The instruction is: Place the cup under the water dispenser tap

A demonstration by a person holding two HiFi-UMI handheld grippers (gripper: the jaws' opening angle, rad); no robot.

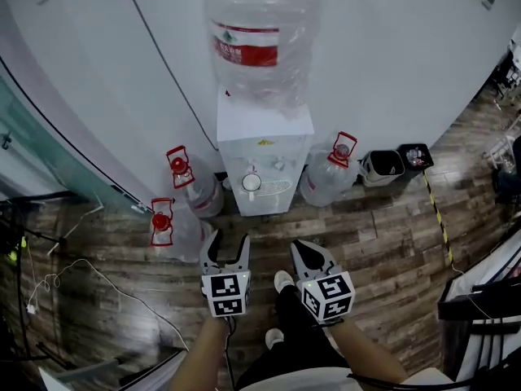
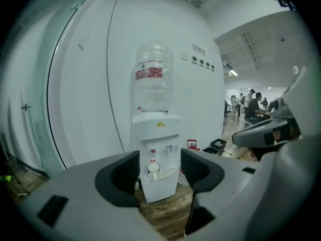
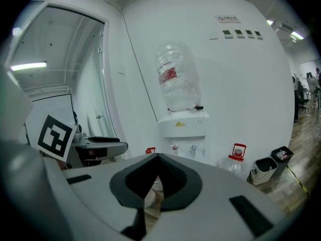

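While the left tool hangs with its jaws apart and nothing between them, the right tool has its jaws together, also empty. Both point toward the water dispenser, which stands on the wooden floor against the white wall. The white cup sits on the dispenser's drip tray under the red tap, well apart from both tools.

The wooden floor directly before the water dispenser is left bare. To the dispenser's left, passage is blocked by two red-capped bottles; to its right, by a third bottle and two bins. Its tray is partly occupied by a cup.
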